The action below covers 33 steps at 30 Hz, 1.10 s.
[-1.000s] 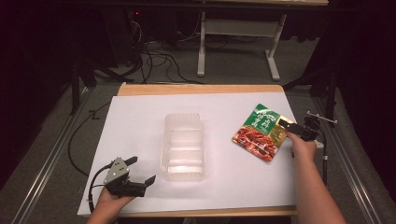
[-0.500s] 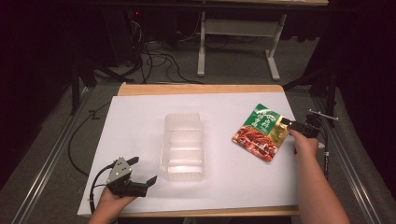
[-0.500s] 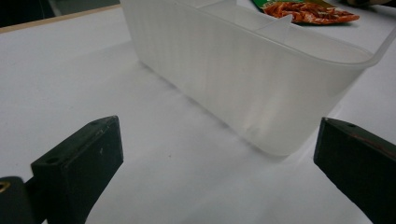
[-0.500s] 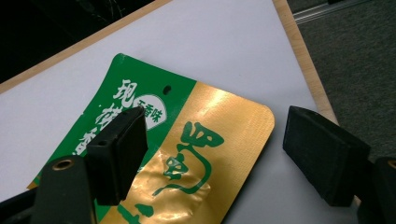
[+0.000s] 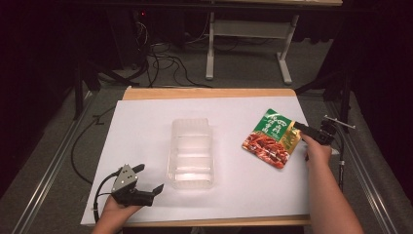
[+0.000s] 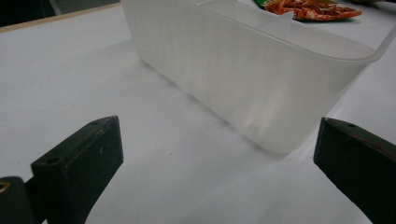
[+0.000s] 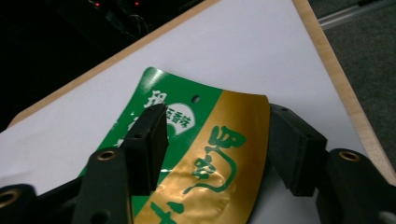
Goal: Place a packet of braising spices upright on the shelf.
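Here the right tool (image 7: 217,149) has just been closing around the snack packet (image 5: 271,137), pads not yet clamped, so the next move looks like squeezing firmly before lifting toward the clear tray (image 5: 191,152), while the left tool (image 5: 144,181) rests released on the worktop (image 5: 146,122).

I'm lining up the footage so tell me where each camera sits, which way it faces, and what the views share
High view: above the person's side, looking forward and down on the table; both forearms, left gripper and right gripper show.
Left gripper view: rides the left gripper, low over the table, facing the clear tray; its two jaws stand wide apart.
Right gripper view: rides the right gripper, looking down on the snack packet; its jaws have just been closing with the packet's edge between them.
Shared: tray and packet appear in the high and left gripper views.
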Motion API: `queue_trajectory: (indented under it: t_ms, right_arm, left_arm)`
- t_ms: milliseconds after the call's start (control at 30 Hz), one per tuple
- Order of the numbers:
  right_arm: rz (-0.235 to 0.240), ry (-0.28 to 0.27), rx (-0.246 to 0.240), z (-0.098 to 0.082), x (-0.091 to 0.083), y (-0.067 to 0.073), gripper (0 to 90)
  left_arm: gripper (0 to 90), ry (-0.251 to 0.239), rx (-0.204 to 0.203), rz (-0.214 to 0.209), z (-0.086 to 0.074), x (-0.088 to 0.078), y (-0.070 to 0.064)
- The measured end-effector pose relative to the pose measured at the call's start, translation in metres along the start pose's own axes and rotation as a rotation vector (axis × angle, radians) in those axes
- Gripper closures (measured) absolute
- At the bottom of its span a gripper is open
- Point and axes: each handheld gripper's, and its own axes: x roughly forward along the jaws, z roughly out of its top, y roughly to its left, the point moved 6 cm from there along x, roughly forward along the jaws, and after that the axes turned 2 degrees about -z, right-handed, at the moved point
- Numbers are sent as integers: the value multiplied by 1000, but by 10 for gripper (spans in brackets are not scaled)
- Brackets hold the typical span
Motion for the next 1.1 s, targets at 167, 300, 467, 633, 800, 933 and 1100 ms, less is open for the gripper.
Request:
queue_trajectory:
  t_ms: [167,300,467,633,800,933,1100]
  right_arm:
    - [55,-15,-37,0,-4,9,507]
    - [51,14,-63,-5,-4,12,551]
    - [-23,75,-60,-11,0,3,566]
    - [-49,94,-49,-13,2,0,708]
    - [-52,74,-80,-11,0,0,900]
    - [-59,40,-161,-8,-5,7,900]
    - [-22,-25,-211,-1,-21,25,900]
  left_arm:
    - [20,-2,0,-4,0,0,-1]
    - [20,4,0,-5,0,1,-1]
    - [23,5,0,-6,-1,1,-1]
    - [24,14,4,-8,-2,3,-1]
    - [26,16,5,-6,-2,3,-1]
    - [27,12,4,-7,-2,2,-1]
    - [27,6,4,-8,-1,2,-2]
